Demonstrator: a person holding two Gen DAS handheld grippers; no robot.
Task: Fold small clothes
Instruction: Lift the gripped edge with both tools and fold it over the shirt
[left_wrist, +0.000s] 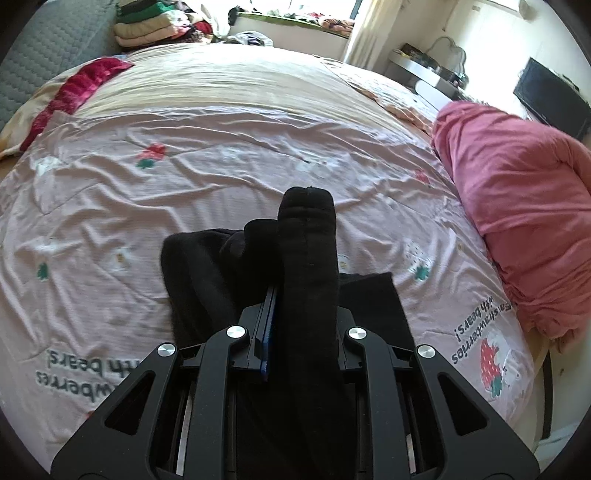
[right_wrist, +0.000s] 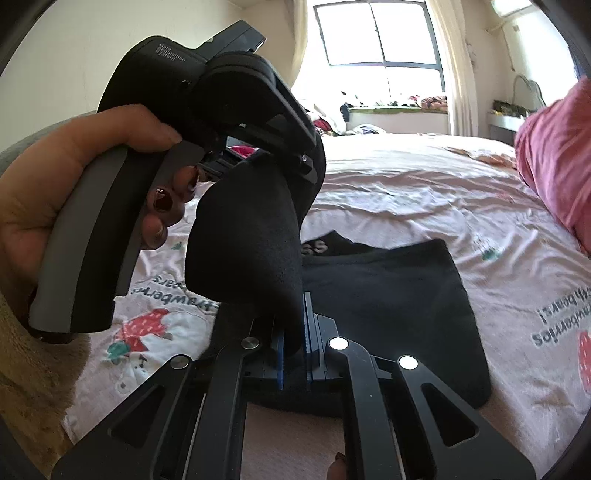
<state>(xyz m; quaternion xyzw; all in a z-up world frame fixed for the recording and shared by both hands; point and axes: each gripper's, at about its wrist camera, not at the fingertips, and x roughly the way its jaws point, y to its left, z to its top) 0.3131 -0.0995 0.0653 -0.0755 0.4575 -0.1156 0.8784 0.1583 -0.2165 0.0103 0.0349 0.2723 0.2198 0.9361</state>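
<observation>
Left wrist view: the left gripper (left_wrist: 295, 295) pinches a black sock (left_wrist: 308, 258) between its fingers, the sock's end standing up above a black garment (left_wrist: 199, 269) on the pink bed sheet (left_wrist: 221, 147). Around it — a rose duvet (left_wrist: 517, 206) at right, a red cloth (left_wrist: 74, 92) and stacked clothes (left_wrist: 147, 26) far off. Print reads "with bears!".

Right wrist view: the right gripper (right_wrist: 293, 347) fingers press together on the same sock (right_wrist: 247, 251), stretched up to the left gripper (right_wrist: 221, 92) held in a hand (right_wrist: 55, 184), blocking the left view. A black folded garment (right_wrist: 388, 302) lies behind — white letters "SS".
</observation>
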